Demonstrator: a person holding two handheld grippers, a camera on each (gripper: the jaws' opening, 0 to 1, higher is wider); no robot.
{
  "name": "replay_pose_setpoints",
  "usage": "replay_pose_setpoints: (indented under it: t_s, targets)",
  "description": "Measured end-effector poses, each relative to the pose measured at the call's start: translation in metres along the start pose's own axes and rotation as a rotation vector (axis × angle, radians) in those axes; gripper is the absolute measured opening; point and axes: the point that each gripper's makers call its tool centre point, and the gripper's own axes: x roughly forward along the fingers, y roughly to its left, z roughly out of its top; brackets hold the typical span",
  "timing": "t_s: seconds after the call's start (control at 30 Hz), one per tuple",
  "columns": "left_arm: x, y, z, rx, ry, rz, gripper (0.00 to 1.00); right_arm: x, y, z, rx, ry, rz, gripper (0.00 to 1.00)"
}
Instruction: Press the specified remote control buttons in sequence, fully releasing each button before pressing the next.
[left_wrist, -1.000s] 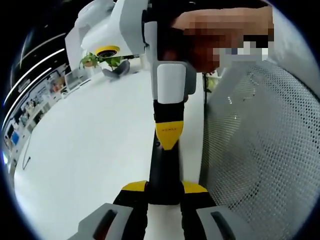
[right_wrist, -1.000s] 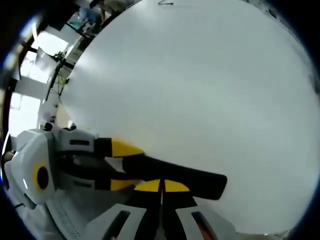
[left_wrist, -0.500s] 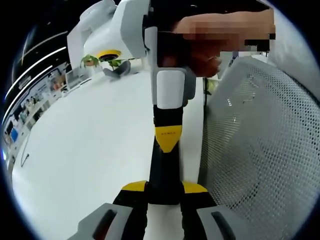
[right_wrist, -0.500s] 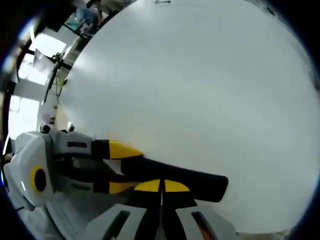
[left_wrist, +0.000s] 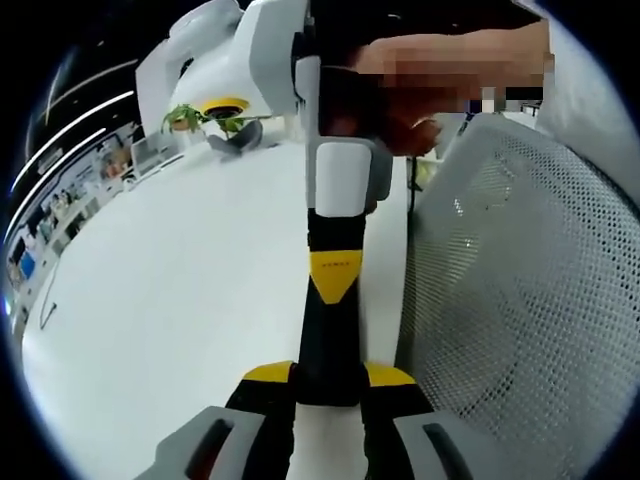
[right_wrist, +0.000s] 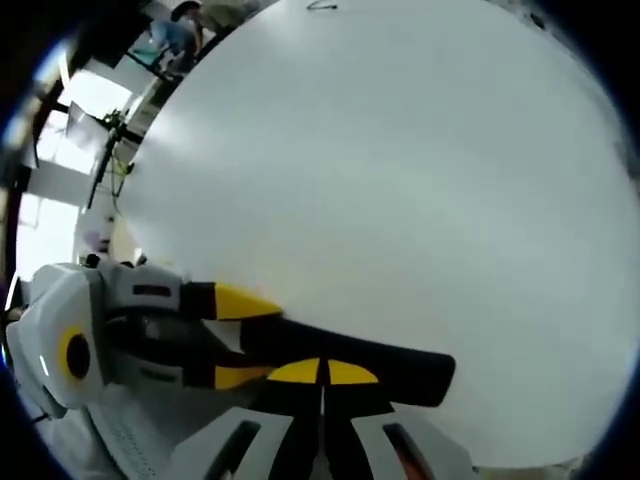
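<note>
A long black remote control (left_wrist: 326, 345) lies lengthwise along the left gripper view, just above the white table. My left gripper (left_wrist: 329, 376) is shut on its near end, one yellow tip on each side. My right gripper (left_wrist: 333, 276) comes down from the top with its yellow tips closed together, resting on the remote's upper face. In the right gripper view, the right gripper (right_wrist: 323, 372) stands shut with its tips on the remote control (right_wrist: 405, 365). There the left gripper (right_wrist: 245, 338) clamps the remote's end from the left. The buttons are hidden.
The white table (left_wrist: 180, 300) spreads wide to the left. A white mesh chair back (left_wrist: 520, 300) stands close on the right. A person's hand (left_wrist: 430, 70) holds the right gripper's handle. A potted plant (left_wrist: 185, 120) and shelves stand far off.
Almost nothing: both views shifted slightly with the hands. The right gripper's tips stay on the remote and the left gripper keeps its hold.
</note>
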Motion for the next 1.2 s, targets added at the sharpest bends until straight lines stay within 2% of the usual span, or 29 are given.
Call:
replay_pose_setpoints:
  t_s: [0.37, 0.57, 0.63, 0.7, 0.8, 1.2]
  targets:
    - [-0.003, 0.000, -0.004, -0.014, 0.018, -0.001, 0.24, 0.000, -0.001, 0.001, -0.040, 0.003, -0.057, 0.00]
    - [-0.003, 0.000, -0.004, -0.007, 0.018, -0.004, 0.24, -0.002, -0.001, -0.001, -0.046, -0.017, 0.001, 0.00]
    - [-0.003, 0.000, -0.004, -0.006, 0.019, -0.006, 0.24, -0.002, 0.002, -0.001, 0.030, -0.023, 0.029, 0.00]
    - [-0.002, 0.000, -0.003, -0.008, 0.019, -0.006, 0.24, 0.000, 0.010, -0.001, 0.055, -0.024, 0.092, 0.00]
    - [-0.002, 0.000, -0.003, -0.008, 0.018, -0.005, 0.24, 0.000, 0.009, 0.000, 0.029, -0.026, 0.068, 0.00]
    - [-0.003, 0.000, -0.003, -0.017, 0.016, -0.006, 0.24, 0.004, 0.012, 0.004, -0.007, -0.034, 0.057, 0.00]
